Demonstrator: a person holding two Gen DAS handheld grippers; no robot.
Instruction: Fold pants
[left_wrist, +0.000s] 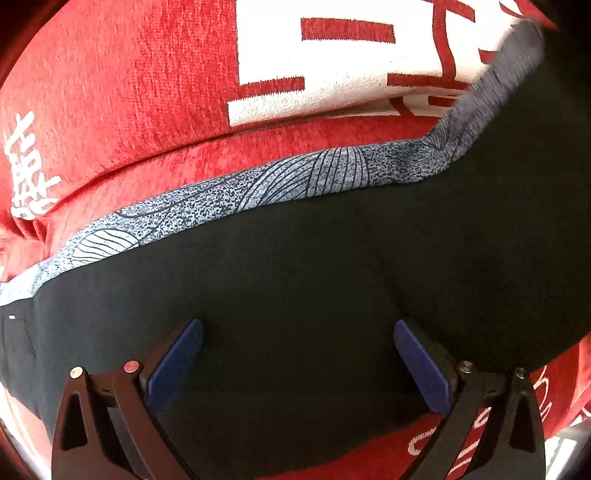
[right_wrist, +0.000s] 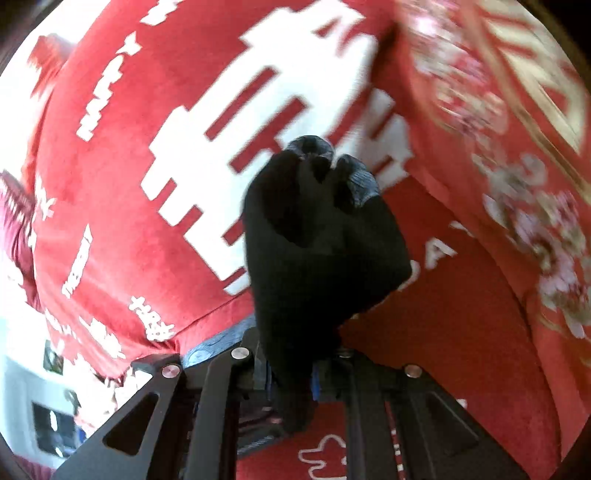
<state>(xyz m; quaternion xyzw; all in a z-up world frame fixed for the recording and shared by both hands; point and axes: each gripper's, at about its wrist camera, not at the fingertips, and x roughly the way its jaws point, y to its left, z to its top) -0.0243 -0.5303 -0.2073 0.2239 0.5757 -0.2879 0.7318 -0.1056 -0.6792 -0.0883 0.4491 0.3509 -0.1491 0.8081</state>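
Black pants (left_wrist: 295, 295) lie across our red blanket (left_wrist: 129, 110); our right gripper (right_wrist: 291, 384) pinches a bunched end, lifted toward twelve o'clock, while our left gripper (left_wrist: 297, 369) hovers wide, empty. Next, we judge: carry the fold over.

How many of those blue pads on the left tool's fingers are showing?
2. One blue pad sits at lower left and the other at lower right, standing apart over the black pants. The right tool's pads are mostly hidden by bunched cloth.

Black pants (left_wrist: 295, 277) with a grey patterned band lie spread flat, one bunched end (right_wrist: 317, 236) lifted.
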